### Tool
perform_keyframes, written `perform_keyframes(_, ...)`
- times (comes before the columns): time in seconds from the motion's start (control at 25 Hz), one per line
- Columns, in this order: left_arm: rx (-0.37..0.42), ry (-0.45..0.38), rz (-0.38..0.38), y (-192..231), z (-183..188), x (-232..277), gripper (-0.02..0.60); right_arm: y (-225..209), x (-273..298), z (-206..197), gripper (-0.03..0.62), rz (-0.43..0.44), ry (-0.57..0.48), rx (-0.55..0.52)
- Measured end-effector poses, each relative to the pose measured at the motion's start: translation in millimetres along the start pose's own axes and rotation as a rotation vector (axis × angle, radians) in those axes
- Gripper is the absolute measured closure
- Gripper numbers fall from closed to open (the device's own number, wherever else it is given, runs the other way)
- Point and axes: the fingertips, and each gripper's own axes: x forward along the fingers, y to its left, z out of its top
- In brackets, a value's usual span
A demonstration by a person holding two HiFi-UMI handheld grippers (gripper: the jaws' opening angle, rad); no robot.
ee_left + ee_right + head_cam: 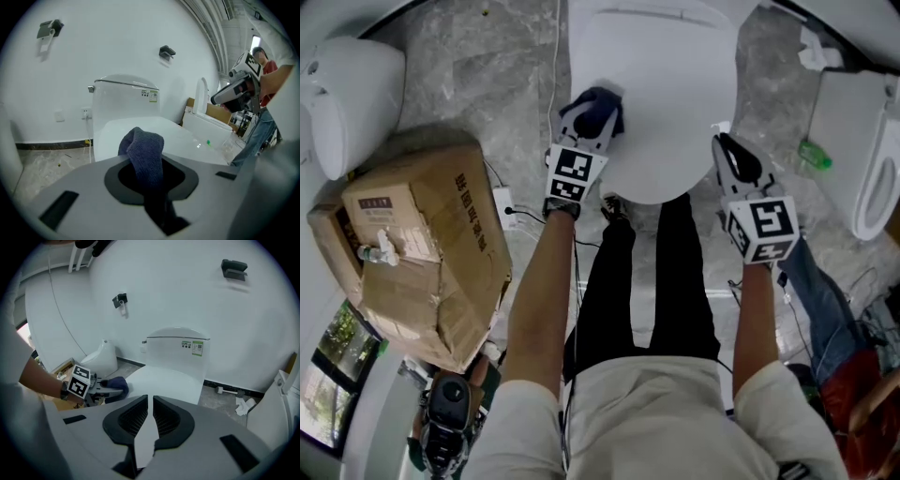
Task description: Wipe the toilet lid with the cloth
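The dark blue cloth (pixel 146 154) is being clamped in the left hand-held gripper (pixel 592 117) at the left edge of the toilet lid (pixel 670 103). The right hand-held gripper (pixel 150 404) is being held at the lid's right edge, its jaws a narrow slit apart and empty.

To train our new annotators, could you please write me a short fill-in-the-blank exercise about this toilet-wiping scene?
The left tool is shut on a dark blue ____.
In the head view, that tool is at the ____ edge of the toilet lid.
The right tool holds ____.
Missing words: cloth; left; nothing.
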Motion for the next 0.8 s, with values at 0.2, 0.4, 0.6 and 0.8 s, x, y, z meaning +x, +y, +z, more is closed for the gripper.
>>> perform_keyframes(0.2, -0.074, 0.011, -0.031, -34.5, -21.8, -15.5, 0.528, 4.3, -5.2, -10.2, 0.540, 0.002, 0.000, 0.012)
perform_keyframes(0.4, -0.145, 0.033, 0.001, -70.9, -16.3, 5.0, 0.528, -18.2, -18.7, -12.0, 0.540, -0.036, -0.020, 0.015)
perform_keyframes(0.6, -0.138, 0.038, -0.014, -112.9, 0.6, 41.9, 0.528, -51.7, -41.7, -30.5, 0.540, -0.110, -0.008, 0.042)
perform_keyframes(0.8, -0.082, 0.064, -0.096, -160.7, 7.9, 73.9, 0.528, -78.4, -63.6, -48.1, 0.540, -0.170, 0.012, 0.058)
